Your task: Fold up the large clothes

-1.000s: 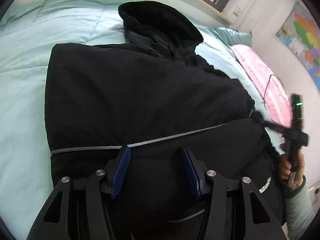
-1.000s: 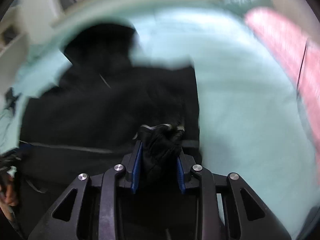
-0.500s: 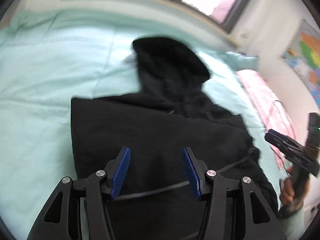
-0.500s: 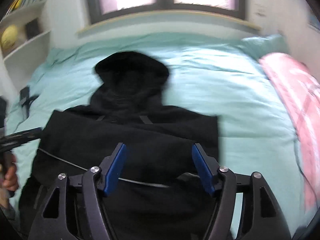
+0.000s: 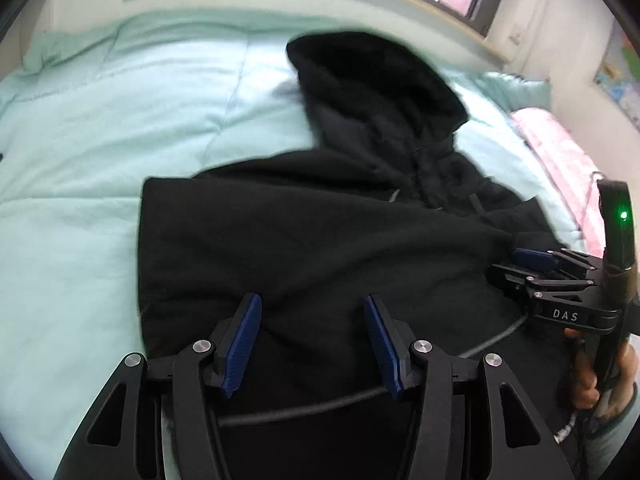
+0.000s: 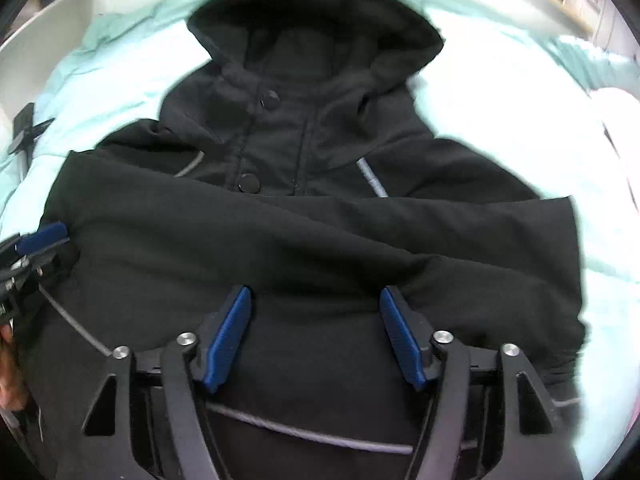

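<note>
In your left wrist view, your left gripper point(image 5: 312, 344) hangs over the lower body of the black hooded jacket point(image 5: 320, 240), fingers spread wide with nothing between them. The jacket lies on the mint-green quilt point(image 5: 100, 140), its hood point(image 5: 372, 80) pointing toward 1 o'clock, near the window ledge. A fold of dark fabric, likely a sleeve, crosses the chest, so the jacket already reads as a rough rectangle with a straight edge at 9 o'clock. A grey piping line point(image 5: 320, 404) runs across the cloth just below your fingers. At 3 o'clock your right gripper point(image 5: 532, 258) sits at the jacket's edge; from here I cannot tell whether its fingers are apart. A pink blanket point(image 5: 560, 152) lies beyond, at 2 o'clock.

In your right wrist view, your right gripper point(image 6: 314, 332) shows its fingers wide apart and empty, above the jacket's middle. The hood point(image 6: 316, 12) sits at 12 o'clock, 2 snap buttons point(image 6: 269, 101) below it, and a band of fabric lies crosswise over the chest. Your left gripper point(image 6: 40, 236) is at 9 o'clock, at the jacket's side edge.

My judgement: the sleeves and sides look folded in, roughly the 1st half of the job. Left for you appears to be bringing the hem up toward the hood, or the hood down, and flattening the bundle
</note>
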`<state>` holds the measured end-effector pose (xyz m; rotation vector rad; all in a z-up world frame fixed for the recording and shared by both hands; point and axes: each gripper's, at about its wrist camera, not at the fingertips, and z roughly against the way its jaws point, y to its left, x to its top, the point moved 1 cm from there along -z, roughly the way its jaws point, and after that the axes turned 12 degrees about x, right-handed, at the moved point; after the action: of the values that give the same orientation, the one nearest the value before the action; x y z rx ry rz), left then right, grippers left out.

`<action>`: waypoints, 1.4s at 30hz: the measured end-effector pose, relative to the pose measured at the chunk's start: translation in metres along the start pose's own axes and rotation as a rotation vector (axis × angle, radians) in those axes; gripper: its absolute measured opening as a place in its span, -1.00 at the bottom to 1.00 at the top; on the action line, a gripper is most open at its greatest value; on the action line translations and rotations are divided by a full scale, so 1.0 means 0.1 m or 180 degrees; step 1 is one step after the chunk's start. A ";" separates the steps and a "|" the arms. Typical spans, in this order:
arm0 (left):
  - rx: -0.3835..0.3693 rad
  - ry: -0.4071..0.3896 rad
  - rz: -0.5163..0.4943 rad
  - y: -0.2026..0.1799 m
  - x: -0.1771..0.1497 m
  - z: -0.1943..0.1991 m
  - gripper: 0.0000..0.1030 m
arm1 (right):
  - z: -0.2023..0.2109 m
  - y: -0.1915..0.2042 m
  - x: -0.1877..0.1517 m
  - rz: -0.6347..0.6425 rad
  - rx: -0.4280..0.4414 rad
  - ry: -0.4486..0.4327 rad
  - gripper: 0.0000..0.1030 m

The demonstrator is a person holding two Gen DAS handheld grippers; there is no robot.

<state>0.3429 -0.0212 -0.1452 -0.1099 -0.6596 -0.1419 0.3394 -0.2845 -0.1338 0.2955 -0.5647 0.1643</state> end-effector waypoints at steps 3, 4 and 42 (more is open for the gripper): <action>-0.0288 -0.0230 0.0079 0.09 -0.05 0.43 0.08 | 0.55 -0.06 -0.17 0.0050 0.0101 -0.0277 0.28; -0.0336 -0.0274 0.0093 0.09 -0.07 0.54 0.08 | 0.71 -0.10 -0.25 0.0060 0.0040 -0.0335 0.28; -0.0137 -0.0215 0.0239 0.12 -0.78 0.11 0.07 | 0.39 -0.36 -1.09 -0.0197 -0.0275 -0.0555 0.29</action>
<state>0.2769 -0.0002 -0.1852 -0.1813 -0.7190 -0.0805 0.2375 -0.3388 -0.1704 0.2443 -0.7327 0.0541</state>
